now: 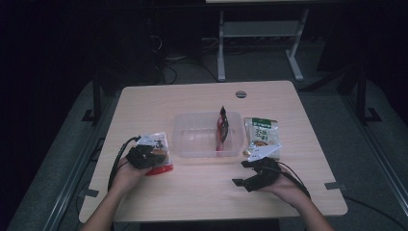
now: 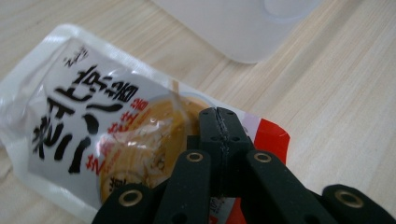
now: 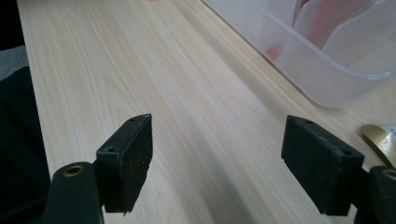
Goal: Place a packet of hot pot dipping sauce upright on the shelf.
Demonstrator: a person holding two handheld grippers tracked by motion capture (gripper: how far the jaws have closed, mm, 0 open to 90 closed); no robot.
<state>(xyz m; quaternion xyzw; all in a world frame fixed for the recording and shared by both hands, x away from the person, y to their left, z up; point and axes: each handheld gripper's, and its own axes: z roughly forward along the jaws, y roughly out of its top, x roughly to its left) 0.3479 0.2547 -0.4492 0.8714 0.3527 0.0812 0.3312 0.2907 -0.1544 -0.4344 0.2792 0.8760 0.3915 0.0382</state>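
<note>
Pouch: the white food pouch [image 2: 88, 135] with a red bottom edge lies flat near the left edge of the bench, just left of the tub; it looks like the thing in hand.
Bench: pale wood bench [image 1: 202, 192], with the person's forearms coming in over its near edge.
Tub: clear plastic tub [image 1: 192, 137] at the middle of the bench, with one red packet [image 1: 222, 127] standing on edge against its right wall.
Green packet: a green and white packet [image 1: 261, 132] lies flat just right of the tub, toward the right edge of the bench.
Left claw: the left claw [image 2: 219, 123] is closed tight, its tips meeting over the pouch's picture side; whether they pinch a fold of the film I cannot tell.
Right claw: the right claw [image 3: 217, 158] stands wide with nothing between its tips, low over bare wood near the tub's near right corner.
Progress: by my reading, one packet is already in the tub; the pouch and the green packet are not yet in.
Writing: large black East Asian characters with smaller red ones on the pouch, around a picture of a brown dish; no brand legible.
</note>
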